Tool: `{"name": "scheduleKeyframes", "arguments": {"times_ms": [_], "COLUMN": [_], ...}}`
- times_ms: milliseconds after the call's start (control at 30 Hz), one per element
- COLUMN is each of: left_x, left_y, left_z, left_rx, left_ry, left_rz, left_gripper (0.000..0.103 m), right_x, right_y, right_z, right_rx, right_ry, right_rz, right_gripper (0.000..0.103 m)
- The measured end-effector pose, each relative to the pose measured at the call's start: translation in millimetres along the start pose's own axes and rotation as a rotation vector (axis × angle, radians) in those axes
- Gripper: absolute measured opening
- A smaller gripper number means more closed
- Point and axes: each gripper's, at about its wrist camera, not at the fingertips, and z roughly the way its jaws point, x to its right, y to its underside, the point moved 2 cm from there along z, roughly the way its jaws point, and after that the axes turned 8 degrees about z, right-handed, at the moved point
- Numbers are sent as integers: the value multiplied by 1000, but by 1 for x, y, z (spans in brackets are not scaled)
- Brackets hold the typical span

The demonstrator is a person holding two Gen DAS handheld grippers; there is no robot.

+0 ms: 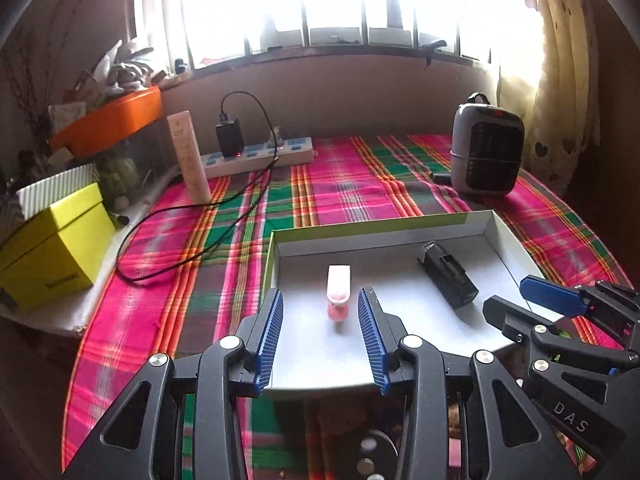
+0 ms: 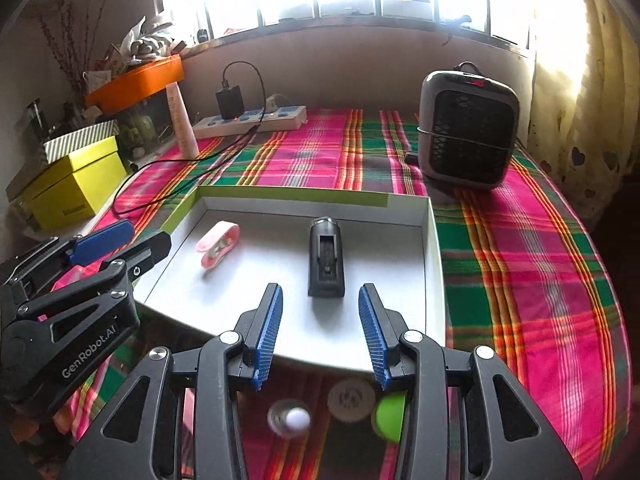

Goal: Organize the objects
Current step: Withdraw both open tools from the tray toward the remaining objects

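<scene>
Left wrist view, plaid-covered surface: a pink, green and orange checked cloth covers what carries everything; whether it is a bed or a bench I cannot tell.
Heater: a small grey fan heater stands at the far right, well apart from the work.
Yellow-green box: a closed box sits off the cloth at the left edge.
Power strip: a white strip with a black charger plugged in lies along the far wall.
Tray: a shallow white box lid with a green outer rim lies in front of me, open side up.
Black device: a black electric-shaver-like device lies flat in the right half of the tray, straight ahead of my right gripper.
Pink item: a small pink-and-white capped item lies flat in the left half, straight ahead of my left gripper.
Gripper state: both stand wide apart, holding nothing, near the tray's near edge.
Small things near me: a white ball, a round disc and a green round thing show blurred under my right gripper.
Step in hand: I judge both items are placed and I hover between picks.
Next move: likely one of the small things below; it calls for dropping low and centring before closing.
</scene>
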Motion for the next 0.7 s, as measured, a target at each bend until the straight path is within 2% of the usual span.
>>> {"name": "scheduleKeyframes", "arguments": {"times_ms": [367, 467, 567, 700], "left_x": [8, 10, 15, 18], "left_y": [1, 0, 1, 2], "left_z": [-49, -58, -66, -72], "left_rx": [124, 142, 164, 166], "left_ry": [-62, -61, -90, -82], "left_rz": [20, 23, 43, 40], "left_gripper": [38, 38, 38, 38], "right_x": [5, 6, 7, 7], "right_y": [15, 17, 19, 23], "right_z": [-16, -21, -24, -29], "right_rx": [15, 21, 25, 29], "right_ry": [3, 0, -1, -5], "right_rz": [15, 15, 14, 11], "right_gripper": [41, 41, 41, 41]}}
